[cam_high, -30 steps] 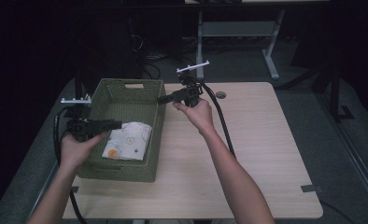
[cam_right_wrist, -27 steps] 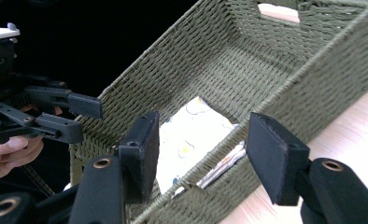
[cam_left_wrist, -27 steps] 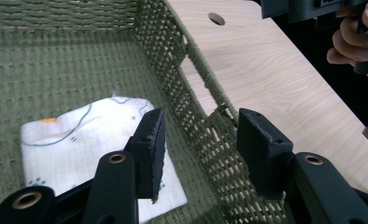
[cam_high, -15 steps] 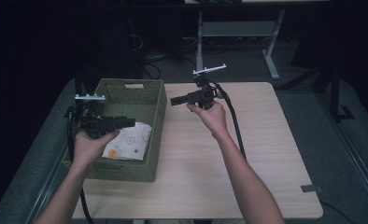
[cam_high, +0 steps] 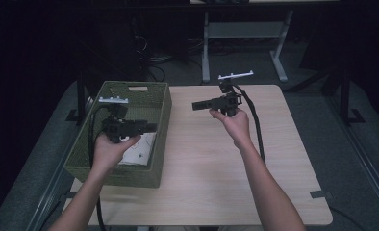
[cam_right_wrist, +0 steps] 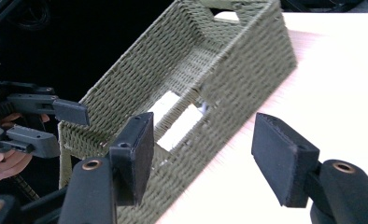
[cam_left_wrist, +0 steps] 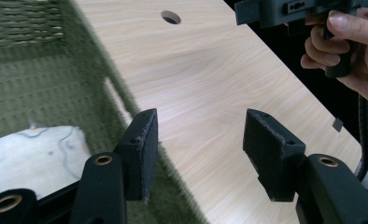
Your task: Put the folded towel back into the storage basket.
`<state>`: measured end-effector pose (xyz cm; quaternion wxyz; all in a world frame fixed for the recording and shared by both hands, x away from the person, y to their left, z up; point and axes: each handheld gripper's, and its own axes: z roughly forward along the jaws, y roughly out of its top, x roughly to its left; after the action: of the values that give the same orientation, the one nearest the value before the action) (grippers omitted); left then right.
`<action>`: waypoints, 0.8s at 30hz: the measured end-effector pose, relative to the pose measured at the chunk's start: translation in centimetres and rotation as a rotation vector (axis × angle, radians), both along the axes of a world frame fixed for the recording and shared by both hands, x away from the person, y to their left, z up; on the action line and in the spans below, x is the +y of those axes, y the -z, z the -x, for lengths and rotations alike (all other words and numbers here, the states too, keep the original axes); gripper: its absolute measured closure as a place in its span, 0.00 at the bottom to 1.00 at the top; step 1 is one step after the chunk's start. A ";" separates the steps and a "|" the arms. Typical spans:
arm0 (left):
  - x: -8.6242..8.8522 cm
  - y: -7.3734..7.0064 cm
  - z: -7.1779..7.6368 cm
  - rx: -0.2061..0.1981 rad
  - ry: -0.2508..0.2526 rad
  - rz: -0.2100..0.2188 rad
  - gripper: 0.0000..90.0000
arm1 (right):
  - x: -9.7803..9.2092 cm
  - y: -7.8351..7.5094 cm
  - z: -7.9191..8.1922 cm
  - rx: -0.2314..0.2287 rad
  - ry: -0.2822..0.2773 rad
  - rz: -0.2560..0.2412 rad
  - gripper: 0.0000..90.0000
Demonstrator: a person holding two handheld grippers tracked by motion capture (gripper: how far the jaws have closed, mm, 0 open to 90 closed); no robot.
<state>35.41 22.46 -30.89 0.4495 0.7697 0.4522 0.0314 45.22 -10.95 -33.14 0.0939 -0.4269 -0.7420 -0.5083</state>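
A pale wood-grain table (cam_high: 207, 173) stands in a dark room, a green woven basket (cam_high: 159, 103) on its left side holding a white cloth (cam_high: 140, 153). The left gripper (cam_high: 151, 127) hangs over the basket and the right gripper (cam_high: 196, 105) above bare table, both with jaws apart and empty. No writing is legible.

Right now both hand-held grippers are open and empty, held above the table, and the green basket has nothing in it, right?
Not quite: the basket holds a white thing, as the left gripper view shows. Both hand-held grippers, left and right, are open and empty.

Wooden table (cam_high: 216, 168) with green basket (cam_high: 156, 113)
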 end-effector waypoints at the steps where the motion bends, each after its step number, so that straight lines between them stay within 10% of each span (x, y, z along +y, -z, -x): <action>1: -0.4 0.0 0.0 0.001 0.003 0.000 0.50 | -0.4 0.1 0.1 0.003 0.006 0.001 0.42; 24: -9.0 1.1 0.3 0.015 0.075 -0.021 0.46 | -8.7 2.3 2.2 0.021 0.077 -0.013 0.39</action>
<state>35.11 13.44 -31.99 0.4388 0.7910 0.4262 0.0135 43.04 -19.68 -35.39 0.0849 -0.4598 -0.7208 -0.5116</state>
